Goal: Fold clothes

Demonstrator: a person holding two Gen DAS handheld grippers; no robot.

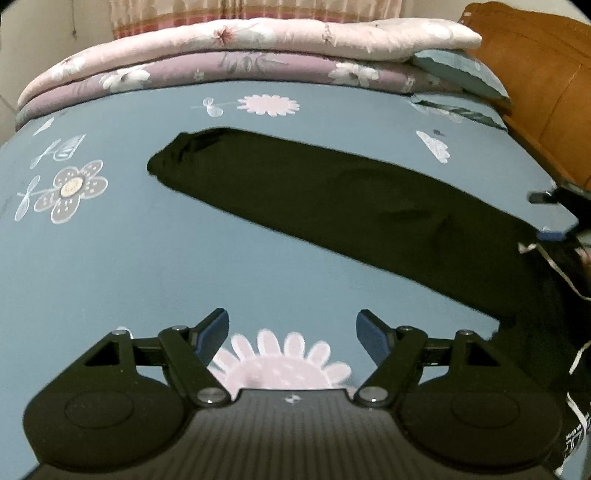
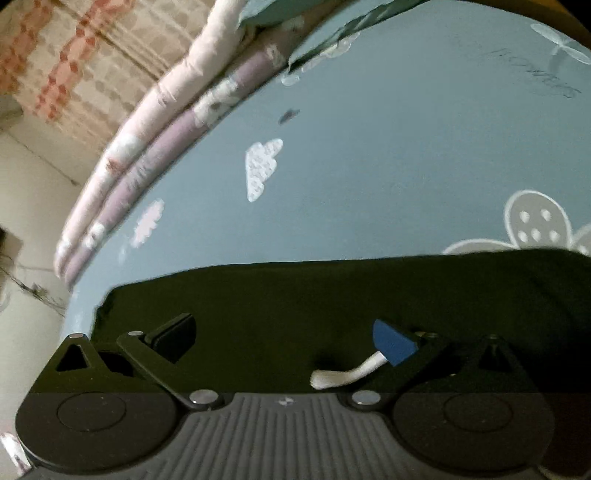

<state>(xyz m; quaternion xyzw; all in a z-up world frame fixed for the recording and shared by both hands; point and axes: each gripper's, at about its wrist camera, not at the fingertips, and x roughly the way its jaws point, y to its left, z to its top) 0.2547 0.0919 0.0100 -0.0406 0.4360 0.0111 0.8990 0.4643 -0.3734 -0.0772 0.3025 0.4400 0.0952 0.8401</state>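
Observation:
Black trousers (image 1: 332,199), folded lengthwise, lie slantwise on the blue flowered bedsheet (image 1: 129,258), one end at the upper left and the wider end at the right edge. My left gripper (image 1: 291,328) hovers open over bare sheet, short of the trousers, with nothing between its fingers. My right gripper (image 1: 546,218) shows at the right edge, at the wide end. In the right wrist view the right gripper (image 2: 284,336) stands open over the black cloth (image 2: 332,295). A white drawstring (image 2: 343,374) lies beside its blue pad (image 2: 391,341); the pads press on nothing.
Folded pink and mauve quilts (image 1: 240,51) are stacked along the bed's far edge. A blue pillow (image 1: 461,74) lies against the wooden headboard (image 1: 535,74) at the right. Behind the quilts hangs a curtain (image 1: 221,11). The quilts (image 2: 147,140) and the bed's edge show at left in the right wrist view.

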